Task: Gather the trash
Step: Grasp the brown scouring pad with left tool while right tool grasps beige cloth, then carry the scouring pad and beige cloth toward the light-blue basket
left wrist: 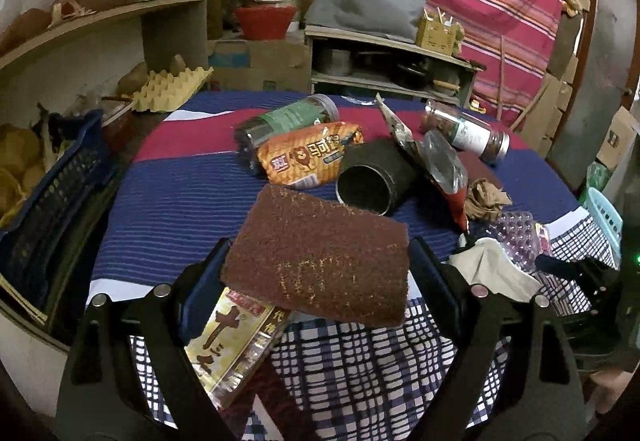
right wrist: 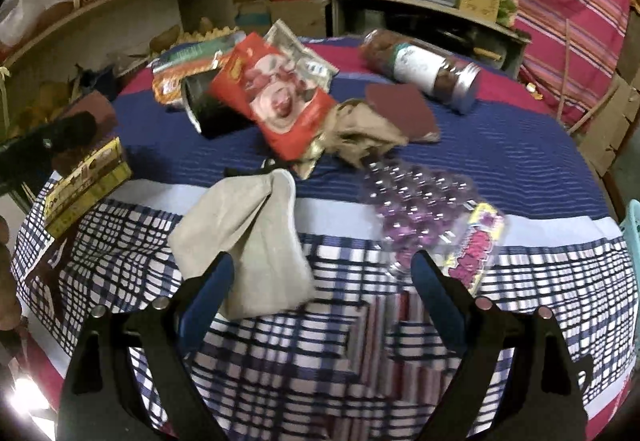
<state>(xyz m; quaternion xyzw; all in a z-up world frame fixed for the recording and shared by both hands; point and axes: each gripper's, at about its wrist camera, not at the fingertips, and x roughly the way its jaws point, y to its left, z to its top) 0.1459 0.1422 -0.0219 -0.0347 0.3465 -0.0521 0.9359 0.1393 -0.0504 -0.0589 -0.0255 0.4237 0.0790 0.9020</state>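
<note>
One scouring pad [left wrist: 320, 261] in left hand-held gripper [left wrist: 318, 281]; two jars [left wrist: 288, 121] [left wrist: 470, 133].

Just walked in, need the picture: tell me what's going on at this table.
A person is clearing trash off a cluttered table. The left gripper holds a brown scouring pad lifted above the cloth. The right gripper is open and empty, hovering by a beige cloth and a purple blister pack. Jars and wrappers remain.

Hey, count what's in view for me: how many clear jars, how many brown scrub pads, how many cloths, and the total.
Clear jars: 2
Brown pads: 2, one held in the left claw
Beige cloth: 1
Total: 5
</note>
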